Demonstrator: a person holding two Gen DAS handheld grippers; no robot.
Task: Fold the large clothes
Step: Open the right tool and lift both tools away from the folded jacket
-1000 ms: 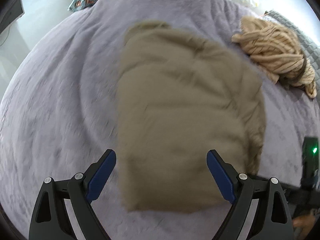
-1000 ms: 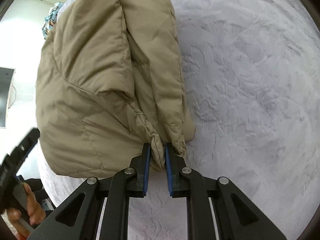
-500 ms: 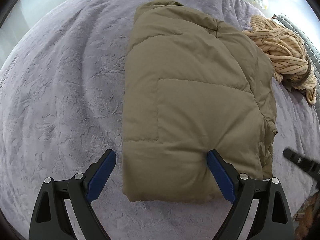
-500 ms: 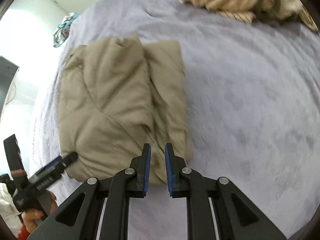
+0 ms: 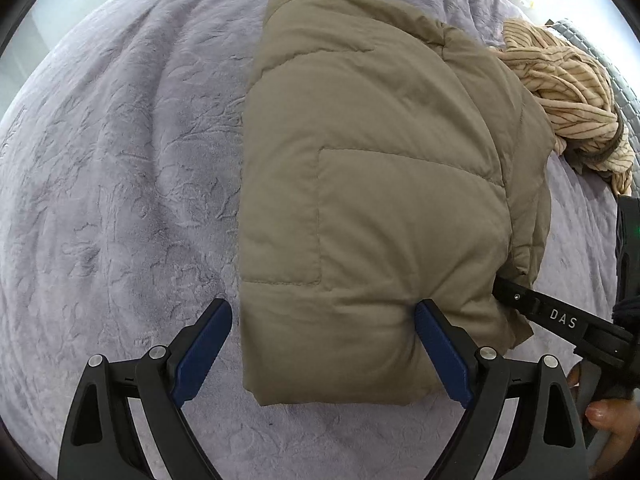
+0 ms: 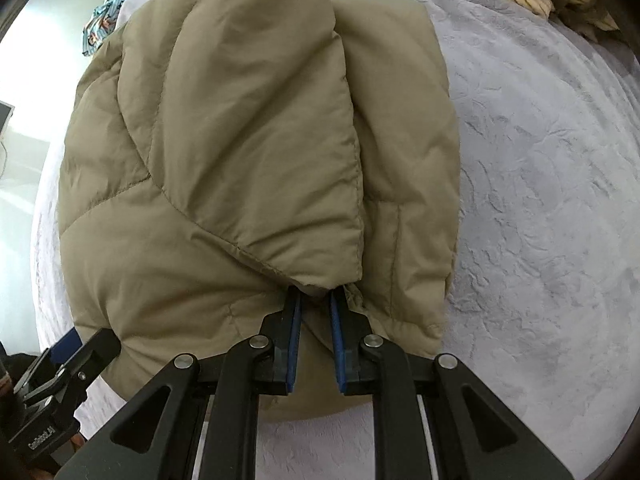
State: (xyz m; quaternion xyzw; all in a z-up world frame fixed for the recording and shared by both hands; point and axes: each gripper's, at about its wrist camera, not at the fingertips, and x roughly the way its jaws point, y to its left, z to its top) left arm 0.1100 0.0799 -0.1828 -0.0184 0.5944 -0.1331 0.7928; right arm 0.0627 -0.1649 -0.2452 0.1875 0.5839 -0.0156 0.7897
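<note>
both wrist views look steeply down, close over the folded tan jacket point(image 5: 372, 184) on the purple bedspread point(image 5: 120, 184): the left from its near-left corner, the right seemingly from its near-right edge, sharing it.

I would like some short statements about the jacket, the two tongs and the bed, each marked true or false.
1. The khaki puffer jacket lies folded on a purple blanket. True.
2. The left tongs are clamped tight on a sleeve. False: they stand wide open over the jacket's near edge.
3. The right tongs are nearly shut, fabric between them. True.
4. A striped beige garment lies on the bed beyond the jacket. True.
5. The striped garment is folded neatly. False: it is a crumpled heap.
</note>
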